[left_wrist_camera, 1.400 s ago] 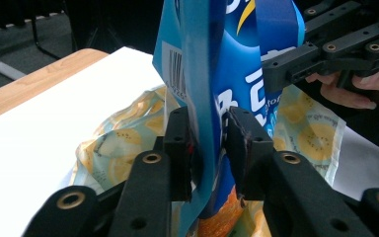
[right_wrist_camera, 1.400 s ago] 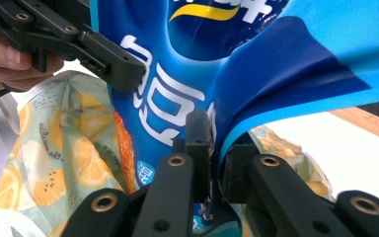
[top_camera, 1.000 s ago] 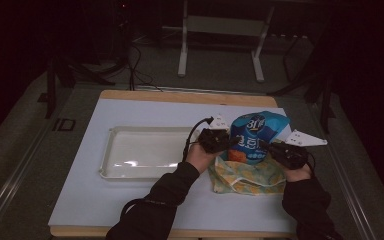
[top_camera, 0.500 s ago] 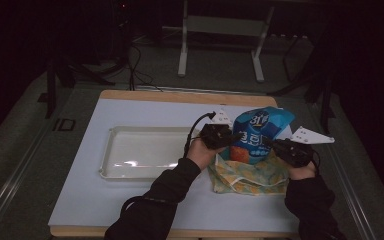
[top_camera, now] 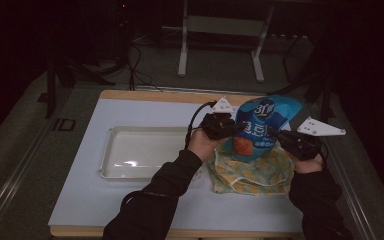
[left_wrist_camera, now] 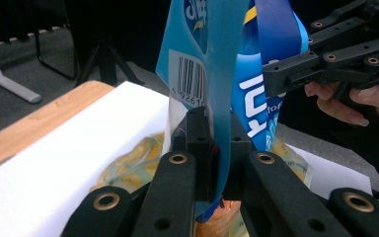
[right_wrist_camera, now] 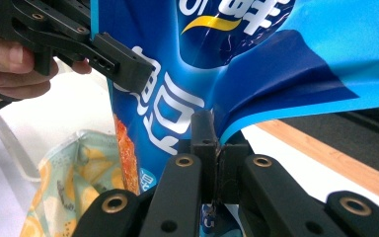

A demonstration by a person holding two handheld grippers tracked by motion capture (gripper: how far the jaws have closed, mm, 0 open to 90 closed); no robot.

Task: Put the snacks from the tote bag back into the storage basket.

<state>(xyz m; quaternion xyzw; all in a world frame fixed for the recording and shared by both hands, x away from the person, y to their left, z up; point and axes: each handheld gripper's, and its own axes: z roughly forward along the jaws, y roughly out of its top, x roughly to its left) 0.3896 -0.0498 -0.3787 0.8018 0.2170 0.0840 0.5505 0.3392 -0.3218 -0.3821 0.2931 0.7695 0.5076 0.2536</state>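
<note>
A blue snack bag point(top_camera: 260, 125) with white lettering hangs upright over a yellow patterned cloth bag point(top_camera: 252, 172). My left gripper point(top_camera: 232, 127) is shut on the snack bag's left edge; in the left gripper view the jaws pinch the bag's side seam point(left_wrist_camera: 217, 148) below a barcode. My right gripper point(top_camera: 275, 134) is shut on the bag's right edge, and in the right gripper view its jaws clamp a fold of the blue film point(right_wrist_camera: 216, 148). The snack bag's lower end sits in the cloth bag's point(right_wrist_camera: 74, 182) open mouth.
A shallow clear tray point(top_camera: 145, 152) lies on the white tabletop point(top_camera: 130, 200) left of the cloth bag. The table's wooden far edge point(top_camera: 150, 94) runs behind it. Metal stand legs point(top_camera: 220, 45) stand on the dark floor beyond.
Both grippers have shifted slightly right and up with the snack bag, which now stands taller above the cloth bag.
</note>
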